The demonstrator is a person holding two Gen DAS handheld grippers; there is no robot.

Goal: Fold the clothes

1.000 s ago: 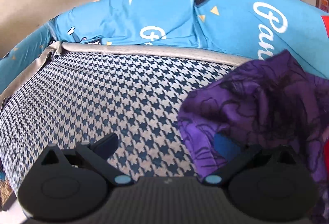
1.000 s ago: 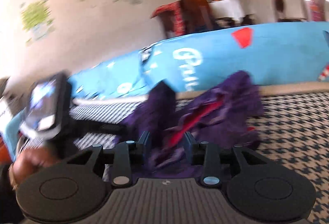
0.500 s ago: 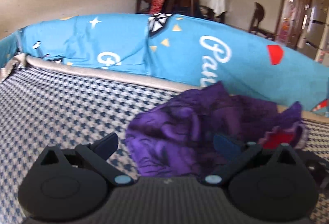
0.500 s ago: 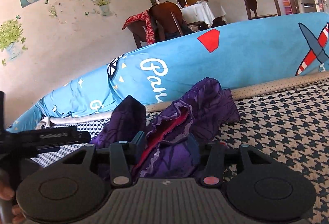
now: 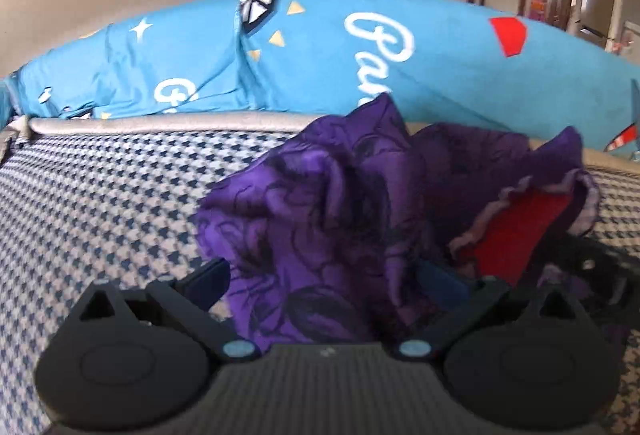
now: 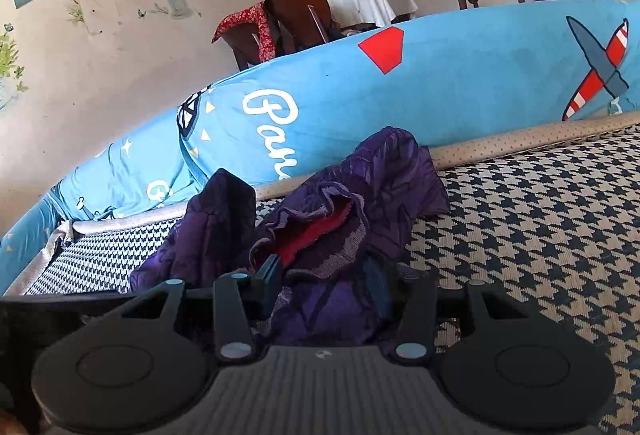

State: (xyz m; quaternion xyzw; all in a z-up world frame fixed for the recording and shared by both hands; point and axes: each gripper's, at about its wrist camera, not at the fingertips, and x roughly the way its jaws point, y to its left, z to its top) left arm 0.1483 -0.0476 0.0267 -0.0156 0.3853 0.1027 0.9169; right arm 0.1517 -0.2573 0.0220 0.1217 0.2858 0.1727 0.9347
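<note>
From the left wrist, the left gripper [image 5: 324,275] stands wide open with the crumpled purple garment [image 5: 320,219] bunched between its 2 fingers, bare houndstooth mattress [image 5: 100,203] open to its left and the blue printed bolster [image 5: 320,63] walling the far edge. From the right wrist, the right gripper [image 6: 324,283] is partly closed around purple cloth, though I cannot tell if it pinches. The heap has no clear long axis, its red lining [image 6: 316,235] facing up; mattress lies free to the right.

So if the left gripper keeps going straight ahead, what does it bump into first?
The crumpled purple garment. It already bulges between the open jaws of the left gripper, so cloth comes first; the blue cushion lies farther behind it.
</note>
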